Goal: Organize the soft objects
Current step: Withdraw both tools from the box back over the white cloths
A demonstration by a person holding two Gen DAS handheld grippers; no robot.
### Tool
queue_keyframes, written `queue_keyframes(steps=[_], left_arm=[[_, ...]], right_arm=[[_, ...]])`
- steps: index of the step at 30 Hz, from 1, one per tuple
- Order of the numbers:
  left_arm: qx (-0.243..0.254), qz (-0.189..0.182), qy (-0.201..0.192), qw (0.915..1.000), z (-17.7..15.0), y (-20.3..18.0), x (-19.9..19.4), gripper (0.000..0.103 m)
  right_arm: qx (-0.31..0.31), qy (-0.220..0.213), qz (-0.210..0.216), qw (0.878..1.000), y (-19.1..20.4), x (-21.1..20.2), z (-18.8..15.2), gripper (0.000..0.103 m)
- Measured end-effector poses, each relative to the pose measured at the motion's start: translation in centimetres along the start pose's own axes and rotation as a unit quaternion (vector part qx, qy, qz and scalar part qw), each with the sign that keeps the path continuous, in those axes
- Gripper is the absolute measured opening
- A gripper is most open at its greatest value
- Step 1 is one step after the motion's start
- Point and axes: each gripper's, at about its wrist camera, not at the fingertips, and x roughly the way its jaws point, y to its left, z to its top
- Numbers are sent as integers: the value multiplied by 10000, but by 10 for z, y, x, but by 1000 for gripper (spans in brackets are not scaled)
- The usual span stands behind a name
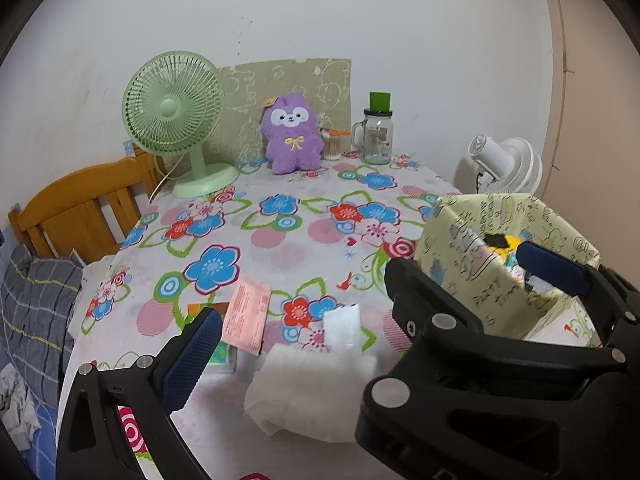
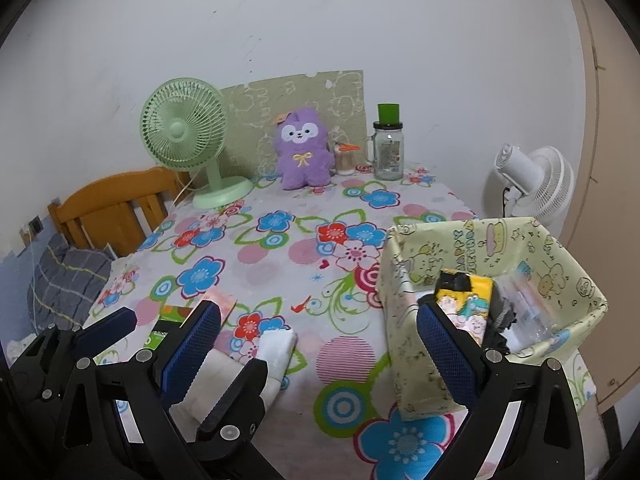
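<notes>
A white tissue pack [image 1: 308,384] lies on the flowered table near the front; it also shows in the right wrist view [image 2: 276,344]. My left gripper [image 1: 280,360] is open, its fingers spread around and above the pack, empty. My right gripper [image 2: 320,344] is open and empty, its right finger [image 2: 448,352] against the near wall of a pale green fabric box [image 2: 404,344]. The box [image 1: 480,268] holds a yellow packet [image 2: 464,296] and clear plastic. A purple plush toy [image 1: 292,132] sits upright at the back of the table, also in the right wrist view [image 2: 304,148].
A pink leaflet [image 1: 248,316] lies over a green booklet [image 2: 168,320] left of the pack. At the back stand a green fan [image 1: 176,120], a cotton-swab jar [image 1: 332,144] and a glass mug jar [image 1: 378,136]. A wooden bed frame [image 1: 80,208] is left, a white fan [image 2: 532,184] right.
</notes>
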Motion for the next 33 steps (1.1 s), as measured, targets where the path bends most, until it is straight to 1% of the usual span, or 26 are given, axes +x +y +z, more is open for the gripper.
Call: queue_keyframes(steps=[7,16,25,30,33], left_arm=[[-74,17,162,9998,-14,13,8,103],[-84,11,271,9996,-25,25,18,103],[-191,-101,545,9983,-35,31,37,103],[-287,-181,716,9969,-39,34,49,103],[-358,-219,809,9958,-41,36,55,103]], right_arm=[[-268,2,48,9996,14,11,-9,100],[-451,182,227,9986,29,28,-20,100],[-550,363,251,9975,31,44,-29,100],[-575,311,227,9976,28,47,-34,99],[-580,338,245,9974,28,49,-34,94]])
